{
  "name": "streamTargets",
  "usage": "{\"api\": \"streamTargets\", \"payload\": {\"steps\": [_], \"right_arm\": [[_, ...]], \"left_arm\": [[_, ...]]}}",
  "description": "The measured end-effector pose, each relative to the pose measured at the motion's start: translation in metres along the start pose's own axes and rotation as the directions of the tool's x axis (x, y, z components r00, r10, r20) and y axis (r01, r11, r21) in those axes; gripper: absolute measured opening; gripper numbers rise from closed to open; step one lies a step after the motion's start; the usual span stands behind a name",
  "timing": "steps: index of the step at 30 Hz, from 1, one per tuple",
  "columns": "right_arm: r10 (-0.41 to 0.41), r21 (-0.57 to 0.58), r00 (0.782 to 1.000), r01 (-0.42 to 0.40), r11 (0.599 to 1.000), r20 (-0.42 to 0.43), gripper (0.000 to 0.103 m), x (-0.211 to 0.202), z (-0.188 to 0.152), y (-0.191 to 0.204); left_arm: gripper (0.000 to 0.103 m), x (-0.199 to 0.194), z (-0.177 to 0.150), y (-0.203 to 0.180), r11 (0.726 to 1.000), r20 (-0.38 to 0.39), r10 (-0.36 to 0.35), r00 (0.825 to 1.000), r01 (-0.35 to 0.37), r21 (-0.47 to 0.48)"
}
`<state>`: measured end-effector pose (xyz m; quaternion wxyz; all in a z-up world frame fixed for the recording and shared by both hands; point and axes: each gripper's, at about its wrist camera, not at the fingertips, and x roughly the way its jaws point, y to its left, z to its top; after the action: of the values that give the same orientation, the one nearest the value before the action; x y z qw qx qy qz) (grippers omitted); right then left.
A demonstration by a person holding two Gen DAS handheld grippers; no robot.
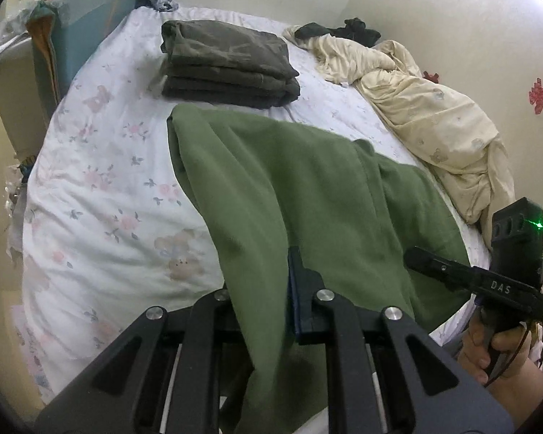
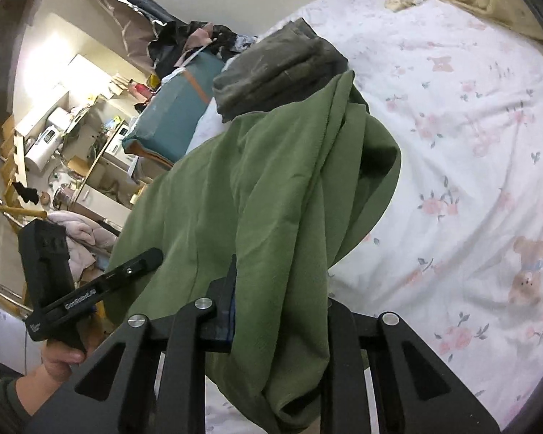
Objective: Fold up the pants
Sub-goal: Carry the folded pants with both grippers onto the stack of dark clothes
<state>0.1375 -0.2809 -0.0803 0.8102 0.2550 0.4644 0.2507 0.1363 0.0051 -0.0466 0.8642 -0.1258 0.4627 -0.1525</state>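
Green pants [image 1: 289, 188] are draping between both sets of jaws, left gripper [image 1: 271, 296] and right gripper [image 2: 271, 289] each pinching fabric above the floral bed [image 1: 108, 181]

Free room: bare floral bed sheet [image 1: 101, 181] lies open to the left of the green pants [image 1: 289, 188] in the left wrist view, from near edge to far.

Obstacles:
- Folded dark pants stack [image 1: 228, 65] sits on the sheet just beyond the green cloth's far edge; narrow sheet strip between them.
- Crumpled cream blanket [image 1: 434, 119] lines the right side against the wall, dark garment [image 1: 358, 30] at its far end.
- Teal bag [image 1: 87, 29] stands at the far left bed edge.

Right wrist view: wide open sheet [image 2: 470, 144] right of the hanging green cloth [image 2: 271, 188]; cluttered shelves [image 2: 72, 137] off the bed on the left.
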Motion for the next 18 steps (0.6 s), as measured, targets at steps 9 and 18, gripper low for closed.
{"api": "streamTargets", "payload": {"steps": [9,18], "right_arm": [[0.067,-0.077,0.996,-0.063,0.995,0.051,0.022,0.004,0.09,0.029],[0.033,-0.227,0.992,-0.005,0.974,0.12,0.022,0.078,0.281,0.07]], "left_arm": [[0.011,-0.025,0.091,0.005,1.0,0.148,0.013,0.989,-0.013,0.0],[0.011,0.024,0.268,0.039,0.998,0.279,0.064,0.958,-0.063,-0.016]]}}
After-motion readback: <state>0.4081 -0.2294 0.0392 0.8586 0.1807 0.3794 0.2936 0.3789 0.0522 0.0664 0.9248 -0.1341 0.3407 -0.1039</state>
